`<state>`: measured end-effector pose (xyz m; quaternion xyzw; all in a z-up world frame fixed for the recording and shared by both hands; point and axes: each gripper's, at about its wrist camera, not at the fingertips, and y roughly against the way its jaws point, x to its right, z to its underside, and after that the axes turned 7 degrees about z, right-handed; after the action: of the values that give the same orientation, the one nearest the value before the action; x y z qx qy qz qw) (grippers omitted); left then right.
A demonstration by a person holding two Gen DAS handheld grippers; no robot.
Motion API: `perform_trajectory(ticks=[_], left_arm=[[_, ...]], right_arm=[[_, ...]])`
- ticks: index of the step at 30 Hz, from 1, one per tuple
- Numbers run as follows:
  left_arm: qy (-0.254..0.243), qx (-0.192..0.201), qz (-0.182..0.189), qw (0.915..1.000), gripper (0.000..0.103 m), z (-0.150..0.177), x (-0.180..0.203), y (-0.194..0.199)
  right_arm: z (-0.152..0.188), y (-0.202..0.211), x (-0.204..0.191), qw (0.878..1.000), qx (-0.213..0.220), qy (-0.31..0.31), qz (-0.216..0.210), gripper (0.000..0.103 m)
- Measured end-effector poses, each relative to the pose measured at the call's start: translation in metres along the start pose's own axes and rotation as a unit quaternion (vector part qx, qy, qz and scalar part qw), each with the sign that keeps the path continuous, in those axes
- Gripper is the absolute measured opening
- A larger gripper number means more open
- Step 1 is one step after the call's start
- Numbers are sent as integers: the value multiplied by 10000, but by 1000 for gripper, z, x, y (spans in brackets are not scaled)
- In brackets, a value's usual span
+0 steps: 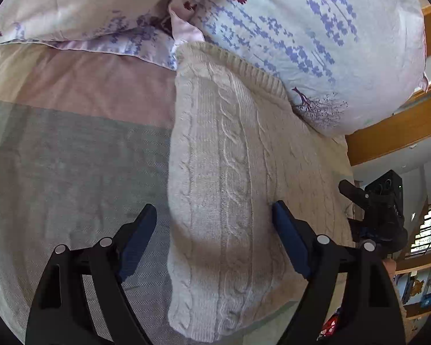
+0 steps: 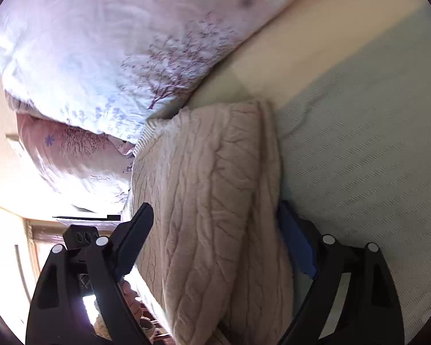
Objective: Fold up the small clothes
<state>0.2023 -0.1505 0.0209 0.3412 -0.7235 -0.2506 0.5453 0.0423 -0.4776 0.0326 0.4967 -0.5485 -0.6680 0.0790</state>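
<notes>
A cream cable-knit sweater (image 1: 224,178) lies folded lengthwise on the bed, its ribbed top edge against a pillow. My left gripper (image 1: 214,215) is open, its jaws astride the folded left edge of the sweater, just above it. The right gripper shows in the left wrist view (image 1: 373,210) at the sweater's far right side. In the right wrist view the sweater (image 2: 204,201) fills the middle, and my right gripper (image 2: 215,215) is open with its jaws on either side of the folded stack.
Two floral pillows (image 1: 316,34) (image 1: 77,8) lie at the head of the bed. The bedsheet (image 1: 71,158) has pink, beige and green bands. A wooden bed frame (image 1: 402,126) and room furniture lie to the right.
</notes>
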Motion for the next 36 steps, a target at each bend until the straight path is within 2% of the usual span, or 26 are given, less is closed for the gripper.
perform_trajectory(ticks=[1, 2, 3, 4, 5, 7, 10, 12, 13, 15, 16, 17, 18, 19, 20, 21, 22, 23, 24, 26, 29, 30, 32, 33, 34, 36], left_arm=[[46, -25, 83, 10000, 83, -3, 1, -8], [129, 11, 178, 9998, 80, -3, 0, -13], [145, 162, 272, 9994, 72, -2, 0, -11], [180, 155, 282, 9993, 62, -2, -2, -10], [211, 180, 426, 9987, 46, 0, -6, -2], [128, 138, 817, 9965, 40, 3, -17, 24], [-262, 429, 836, 9952, 40, 14, -28, 78], [-244, 605, 648, 9958, 44, 19, -48, 106], [-247, 653, 313, 9971, 54, 19, -57, 112], [-289, 758, -687, 9943, 55, 18, -71, 116], [-290, 790, -997, 9914, 54, 18, -76, 122], [-321, 871, -999, 9907, 55, 21, -81, 130], [-396, 989, -980, 9895, 57, 26, -80, 139], [-526, 1075, -1081, 9869, 64, 30, -76, 145], [-670, 1131, -1242, 9835, 69, 34, -71, 149], [-811, 1195, -1396, 9796, 70, 39, -65, 151], [-901, 1248, -1485, 9769, 71, 40, -55, 145], [-947, 1282, -1518, 9755, 75, 43, -51, 146], [-959, 1301, -1543, 9747, 78, 48, -50, 147], [-951, 1316, -1647, 9729, 98, 62, -48, 158], [-1044, 1325, -1878, 9676, 102, 76, -40, 153], [-1037, 1268, -1936, 9673, 102, 81, -40, 152], [-964, 1144, -2016, 9680, 102, 92, -45, 153], [-904, 1061, -2020, 9694, 102, 98, -48, 151], [-845, 965, -2034, 9707, 102, 102, -51, 147], [-747, 807, -2085, 9718, 102, 110, -57, 142]], right_arm=[[4, -5, 1, 10000, -64, -50, 17, 35], [5, -5, 0, 9999, 57, -111, -78, 34], [8, -1, -3, 9997, 155, -70, -198, 30], [13, 5, -9, 9991, 236, 10, -352, 27], [19, 11, -18, 9981, 276, 99, -546, 26], [31, 17, -44, 9960, 309, 452, -709, 24], [55, 9, -78, 9918, 194, 911, -878, 24], [62, -10, -85, 9923, 118, 1103, -547, 25], [61, -21, -86, 9934, 59, 1128, -196, 28], [60, -34, -80, 9940, 161, 904, 588, 30], [61, -30, -75, 9954, 306, 705, 571, 32], [62, -21, -70, 9969, 506, 502, 326, 34], [62, -17, -70, 9970, 624, 417, 211, 41], [62, -14, -69, 9970, 647, 402, 140, 49], [61, -19, -72, 9976, 524, 427, 128, 49], [59, -27, -75, 9979, 373, 482, 198, 43], [57, -36, -81, 9962, 326, 637, 499, 7], [46, -42, -88, 9930, 434, 713, 830, 9], [41, -44, -89, 9917, 599, 676, 917, 9], [32, -42, -86, 9911, 790, 401, 997, 9], [38, -24, -94, 9887, 957, 543, 1019, 10], [37, -18, -100, 9860, 1053, 703, 1082, 17], [61, 5, -109, 9752, 1337, 1027, 1434, 52], [71, 16, -111, 9680, 1529, 1130, 1640, 90], [92, 29, -110, 9603, 1722, 1283, 1782, 100], [131, 41, -105, 9480, 1781, 1455, 2201, 101]])
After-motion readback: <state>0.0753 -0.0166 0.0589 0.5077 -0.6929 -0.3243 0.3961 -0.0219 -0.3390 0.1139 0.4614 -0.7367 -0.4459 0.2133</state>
